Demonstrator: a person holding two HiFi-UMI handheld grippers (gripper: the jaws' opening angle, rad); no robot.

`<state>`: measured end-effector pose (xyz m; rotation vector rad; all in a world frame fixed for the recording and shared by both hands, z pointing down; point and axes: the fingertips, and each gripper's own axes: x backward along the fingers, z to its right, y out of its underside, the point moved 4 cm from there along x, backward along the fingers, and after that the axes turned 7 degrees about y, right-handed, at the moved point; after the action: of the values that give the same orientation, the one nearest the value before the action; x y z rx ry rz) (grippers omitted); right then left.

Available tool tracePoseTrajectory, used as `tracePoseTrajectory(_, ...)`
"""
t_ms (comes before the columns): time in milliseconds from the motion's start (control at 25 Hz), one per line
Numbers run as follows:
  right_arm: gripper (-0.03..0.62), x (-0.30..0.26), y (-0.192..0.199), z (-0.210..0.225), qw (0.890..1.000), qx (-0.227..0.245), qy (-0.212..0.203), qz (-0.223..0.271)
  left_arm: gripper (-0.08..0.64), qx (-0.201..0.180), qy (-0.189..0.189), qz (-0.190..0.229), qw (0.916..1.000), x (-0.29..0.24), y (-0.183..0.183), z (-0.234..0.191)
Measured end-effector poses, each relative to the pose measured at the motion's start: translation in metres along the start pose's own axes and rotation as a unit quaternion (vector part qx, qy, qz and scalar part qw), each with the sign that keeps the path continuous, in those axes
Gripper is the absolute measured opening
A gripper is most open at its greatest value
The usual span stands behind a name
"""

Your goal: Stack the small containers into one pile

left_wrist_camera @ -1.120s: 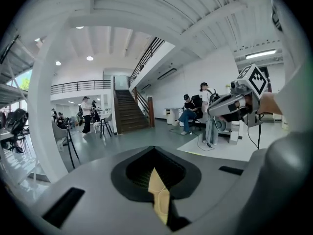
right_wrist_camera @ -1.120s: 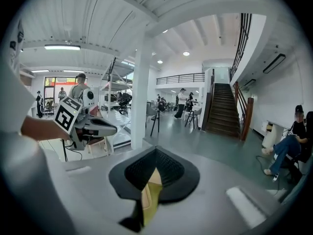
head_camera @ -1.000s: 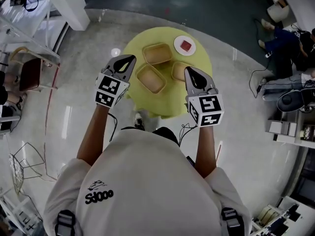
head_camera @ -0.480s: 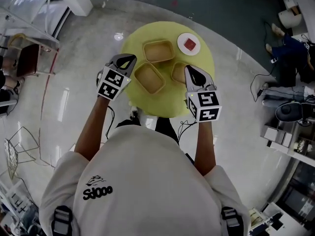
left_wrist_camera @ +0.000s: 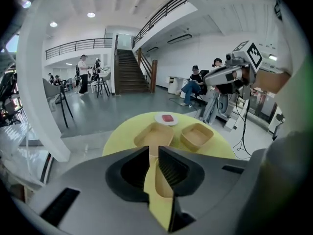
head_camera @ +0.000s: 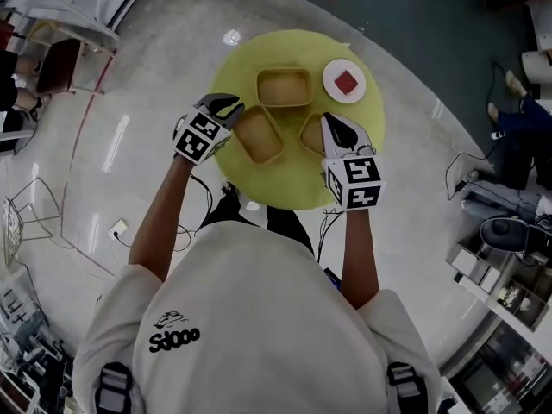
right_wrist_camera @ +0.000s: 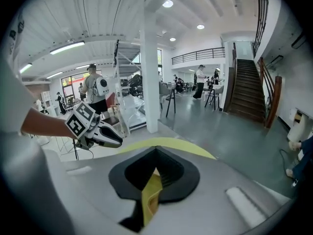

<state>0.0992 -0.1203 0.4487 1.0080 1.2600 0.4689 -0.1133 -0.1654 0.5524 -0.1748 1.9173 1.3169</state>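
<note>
Three shallow tan containers lie apart on a round yellow table [head_camera: 285, 179]: a far one [head_camera: 285, 87], a middle one [head_camera: 258, 134] and a right one [head_camera: 312, 132]. My left gripper [head_camera: 231, 103] is shut and empty at the table's left edge, just left of the middle container. In the left gripper view, the far container [left_wrist_camera: 154, 133] and the right container [left_wrist_camera: 197, 135] lie ahead of the left gripper [left_wrist_camera: 153, 150]. My right gripper [head_camera: 330, 121] is shut, with its tips over the right container's near side and hiding part of it. The right gripper view shows the right gripper [right_wrist_camera: 156, 150] above the yellow tabletop.
A white plate [head_camera: 345, 82] with a red piece on it sits at the table's far right, beyond the containers. Shiny grey floor surrounds the table. Chairs and racks stand far left, seated people and cables far right.
Both grippers have moved forward over the table. The left one has come up beside the middle container, and the right one's tips have reached the right container. Both stay shut.
</note>
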Motion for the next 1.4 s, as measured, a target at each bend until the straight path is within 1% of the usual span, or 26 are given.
tracePoseTrajectory(120,0.009,-0.009,0.004,0.000,1.000,-0.002,-0.020,-0.002,0.064,0.006,0.004,-0.033,0.9994,-0.014,0.015,-0.004)
tracePoseTrajectory(280,0.011,-0.018,0.013,0.001,0.999,-0.005,-0.035,-0.019,0.077,0.009,0.020,-0.076,0.9969,-0.035,0.036,-0.008)
tracePoseTrajectory(400,0.011,-0.021,0.021,0.006,0.999,-0.008,-0.037,-0.033,0.086,0.007,0.032,-0.095,0.9949,-0.050,0.049,-0.009)
tracePoseTrajectory(520,0.011,-0.026,0.025,0.008,0.998,-0.009,-0.034,-0.043,0.086,0.012,0.037,-0.120,0.9921,-0.059,0.065,-0.010)
tracePoseTrajectory(640,0.011,-0.028,0.028,0.009,0.998,-0.008,-0.033,-0.050,0.086,0.000,0.043,-0.139,0.9894,-0.068,0.074,-0.008)
tracePoseTrajectory(840,0.011,-0.025,0.030,0.007,0.998,-0.006,-0.036,-0.053,0.078,-0.001,0.044,-0.148,0.9880,-0.072,0.080,-0.008)
tracePoseTrajectory(1000,0.011,-0.021,0.032,0.012,0.998,-0.006,-0.032,-0.055,0.035,-0.003,0.042,-0.152,0.9875,-0.074,0.083,-0.008)
tracePoseTrajectory(1160,0.011,-0.013,0.033,0.016,0.998,-0.012,-0.024,-0.054,0.026,0.014,0.043,-0.149,0.9878,-0.069,0.083,-0.007)
tracePoseTrajectory(1400,0.011,-0.009,0.037,0.011,0.998,-0.020,-0.020,-0.053,0.023,0.040,0.041,-0.128,0.9901,-0.053,0.082,-0.004)
